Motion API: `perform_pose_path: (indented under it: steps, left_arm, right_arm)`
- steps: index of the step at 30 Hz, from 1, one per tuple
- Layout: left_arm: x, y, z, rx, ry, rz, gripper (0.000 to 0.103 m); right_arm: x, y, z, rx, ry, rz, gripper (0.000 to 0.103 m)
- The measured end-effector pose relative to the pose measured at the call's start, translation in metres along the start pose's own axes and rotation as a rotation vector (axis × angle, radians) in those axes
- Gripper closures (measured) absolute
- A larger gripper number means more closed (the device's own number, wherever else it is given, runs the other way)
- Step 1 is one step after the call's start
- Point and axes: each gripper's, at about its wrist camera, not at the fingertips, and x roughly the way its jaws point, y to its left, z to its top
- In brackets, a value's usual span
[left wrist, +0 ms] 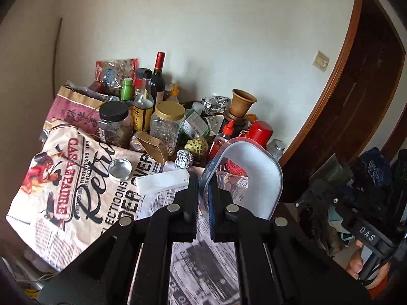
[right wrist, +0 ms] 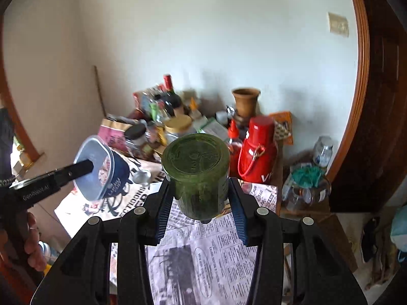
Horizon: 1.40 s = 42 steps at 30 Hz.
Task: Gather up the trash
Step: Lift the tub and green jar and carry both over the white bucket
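Observation:
My left gripper (left wrist: pixel 204 185) is shut on the rim of a clear plastic tub (left wrist: pixel 250 178) with a white inside, held tilted above the table. The tub (right wrist: pixel 98 167) and the left gripper (right wrist: pixel 89 166) also show at the left of the right wrist view. My right gripper (right wrist: pixel 201 190) is shut on a dark green jar (right wrist: pixel 198 172), bottom facing the camera, held above the newspaper. The right gripper with the jar (left wrist: pixel 335 170) shows at the right of the left wrist view. A foil ball (left wrist: pixel 183 158), a metal lid (left wrist: pixel 120 169) and a white box (left wrist: pixel 162 181) lie on the table.
The table is covered with newspaper (right wrist: pixel 203 249) and a printed cloth bag (left wrist: pixel 66 190). Jars, bottles, a wine bottle (left wrist: pixel 158 76), a clay vase (left wrist: pixel 243 101), a red flask (right wrist: pixel 259 150) and a custard apple (left wrist: pixel 195 146) crowd the back by the wall. A wooden door frame (right wrist: pixel 361 101) stands at right.

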Motion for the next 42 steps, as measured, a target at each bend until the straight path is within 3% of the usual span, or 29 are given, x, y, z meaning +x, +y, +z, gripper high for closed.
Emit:
perform_pose_path:
  steps: [11,20,33,42]
  left_arm:
    - [-0.086,-0.004,-0.025,0.02,-0.067,-0.002,0.098]
    - [-0.148,0.034,-0.061,0.056,-0.061,-0.062,0.098]
    - [-0.254,0.126,-0.157,0.104,0.019,-0.104,0.098]
    - [-0.265,0.16,-0.207,0.106,0.145,-0.11,0.098]
  right_arm:
    - [-0.066,0.034,-0.026,-0.012,-0.048,0.007,0.063]
    - [-0.109,0.096,-0.071,0.028,-0.064,-0.067,0.063]
    - [-0.165,0.203,-0.163,0.136,-0.02,-0.164,0.063]
    - [-0.174,0.223,-0.21,0.186,0.09,-0.202,0.063]
